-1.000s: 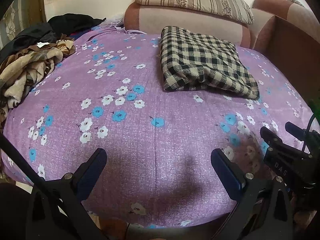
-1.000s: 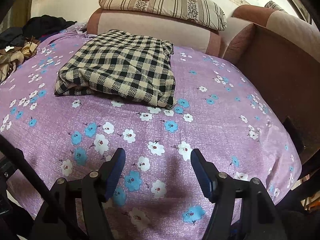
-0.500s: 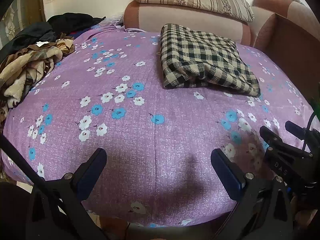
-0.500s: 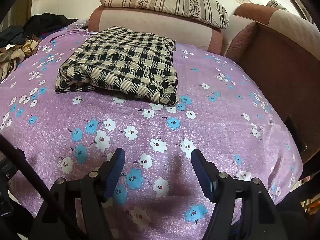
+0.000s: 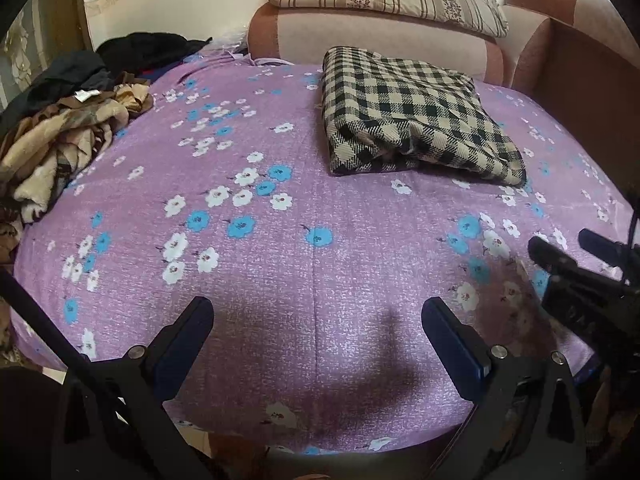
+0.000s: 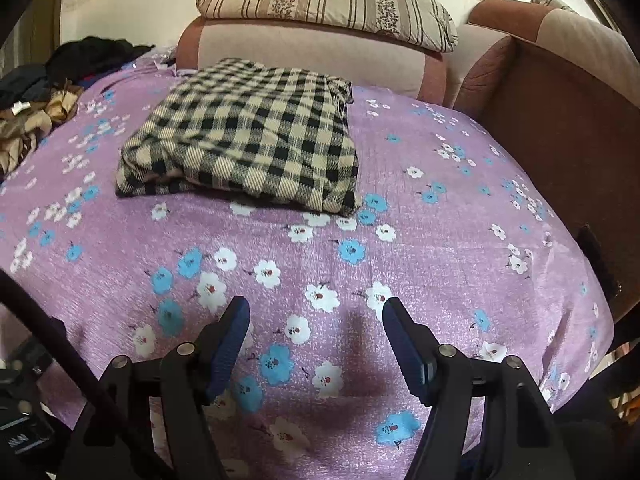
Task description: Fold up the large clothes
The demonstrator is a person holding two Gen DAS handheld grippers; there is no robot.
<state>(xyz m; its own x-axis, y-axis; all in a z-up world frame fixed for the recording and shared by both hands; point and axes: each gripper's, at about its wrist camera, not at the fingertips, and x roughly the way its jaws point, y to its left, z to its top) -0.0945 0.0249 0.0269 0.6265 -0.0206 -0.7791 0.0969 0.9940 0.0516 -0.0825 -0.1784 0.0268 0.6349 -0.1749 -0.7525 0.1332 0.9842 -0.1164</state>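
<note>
The left gripper hovers low over the near edge of the bed, its 2 blue-padded jaws spread wide with nothing between them. The right gripper hangs beside it, jaws parted a little less widely, also empty; from the left wrist view its black body shows at the right edge.

Beyond both, well apart from the fingertips, the checked garment lies on the purple flowered bedspread, toward the sofa back. It is already doubled into a thick rectangular bundle, its near edge showing stacked layers and a loose lip.

It looks like soft, fairly heavy woven cloth: it should drape and sag, not slide much. Pinching the 2 near corners through all layers seems the safest hold; a grip on the top layer alone would likely peel the fold open.

A heap of other clothes sits at the far left.
</note>
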